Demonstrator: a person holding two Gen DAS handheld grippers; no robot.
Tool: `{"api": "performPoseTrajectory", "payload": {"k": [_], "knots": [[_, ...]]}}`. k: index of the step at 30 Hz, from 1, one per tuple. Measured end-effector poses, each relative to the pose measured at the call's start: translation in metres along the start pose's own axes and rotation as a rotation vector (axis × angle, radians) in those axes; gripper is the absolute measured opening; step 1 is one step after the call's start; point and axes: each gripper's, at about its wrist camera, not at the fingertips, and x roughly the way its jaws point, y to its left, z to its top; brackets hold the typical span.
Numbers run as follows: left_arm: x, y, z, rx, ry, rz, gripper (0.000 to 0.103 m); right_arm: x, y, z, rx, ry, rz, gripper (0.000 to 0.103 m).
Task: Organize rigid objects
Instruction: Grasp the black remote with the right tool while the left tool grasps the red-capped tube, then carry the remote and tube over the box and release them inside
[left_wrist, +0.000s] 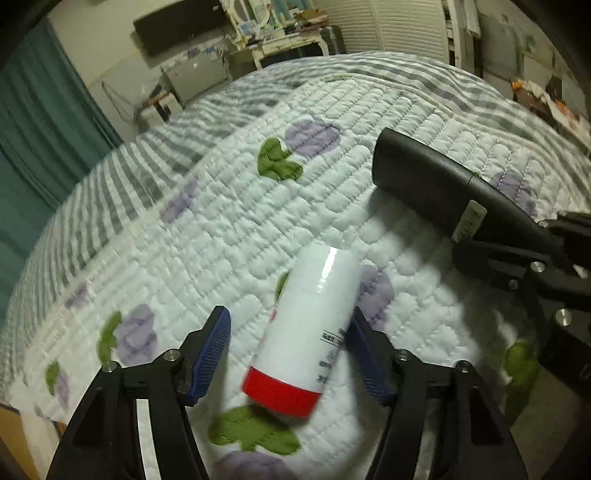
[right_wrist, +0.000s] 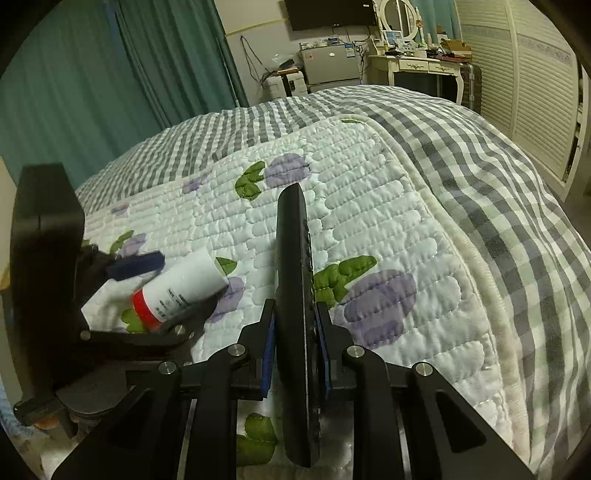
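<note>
The white bottle with a red cap is seen between the blue pads of the left gripper, above the floral quilt near its middle. The right-hand pad touches the bottle, while a gap shows at the other pad, so the jaws stand apart around it. A black remote control is clamped edge-on in the closed jaws of the right gripper, just beside the bottle, over the quilt.
</note>
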Motion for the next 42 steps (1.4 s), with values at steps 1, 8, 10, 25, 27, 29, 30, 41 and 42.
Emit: {"api": "performPoseTrajectory", "payload": {"k": [1,8,10,25,27,29,30,41,42], "knots": [[0.0,0.0,0.0,-0.008,0.0,-0.022,0.048,0.0,0.0,0.0,0.001,-0.001,0.0,0.018],[-0.029,-0.002,-0.008,-0.073,0.018,-0.079,0.036,-0.006,0.01,0.004,-0.032,-0.013,-0.038,0.018],[-0.043,-0.001,-0.012,-0.097,0.022,-0.08,0.036,-0.013,0.014,0.003,-0.031,-0.015,-0.039,0.018],[-0.212,0.05,-0.029,-0.277,-0.062,-0.046,0.036,-0.143,0.079,0.021,-0.12,-0.1,-0.01,0.018],[-0.234,0.06,-0.031,-0.295,-0.077,-0.03,0.036,-0.167,0.097,0.025,-0.149,-0.125,0.003,0.018],[-0.257,0.074,-0.036,-0.322,-0.09,-0.019,0.036,-0.19,0.116,0.029,-0.178,-0.155,0.018,0.018],[-0.269,0.081,-0.038,-0.336,-0.1,-0.014,0.036,-0.199,0.123,0.03,-0.187,-0.165,0.026,0.018],[-0.354,0.161,-0.077,-0.466,-0.189,0.064,0.036,-0.267,0.225,0.041,-0.321,-0.243,0.092,0.018],[-0.357,0.171,-0.084,-0.481,-0.19,0.073,0.036,-0.269,0.234,0.041,-0.334,-0.244,0.099,0.018]]}}
